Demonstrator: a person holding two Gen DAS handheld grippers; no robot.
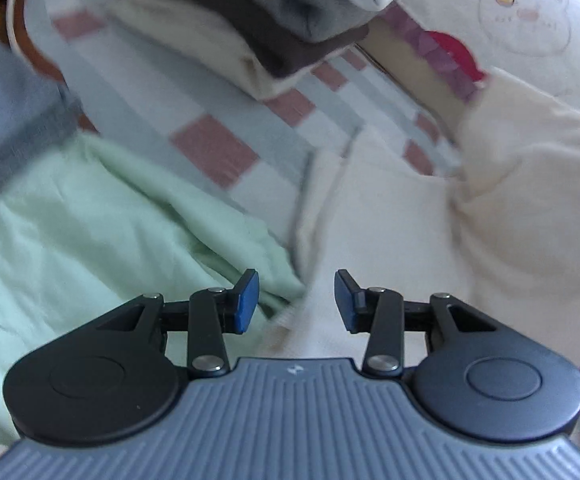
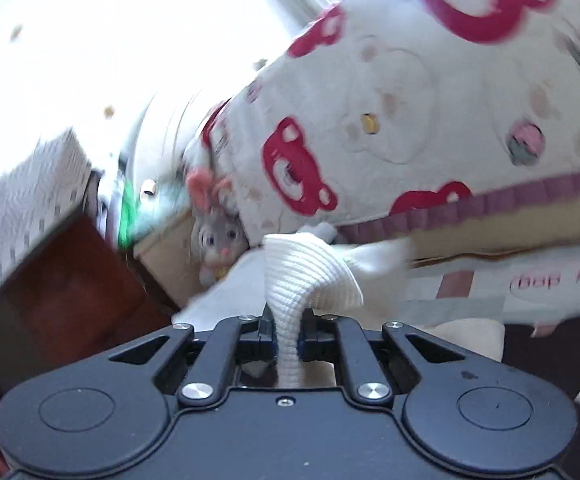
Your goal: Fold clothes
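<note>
The right gripper pinches a white ribbed knit cuff; left gripper, jaws half-open, holds nothing. That thin pinch may slip when lifted.

folded stack cut off, blurred

From where I sat, the bed lay under a checked sheet of pink, grey and white squares. Beyond it bulged a cream quilt printed with red bear heads and edged in a purple frill. A small grey plush toy was tucked against that quilt, beside dark red-brown wooden furniture.
</note>
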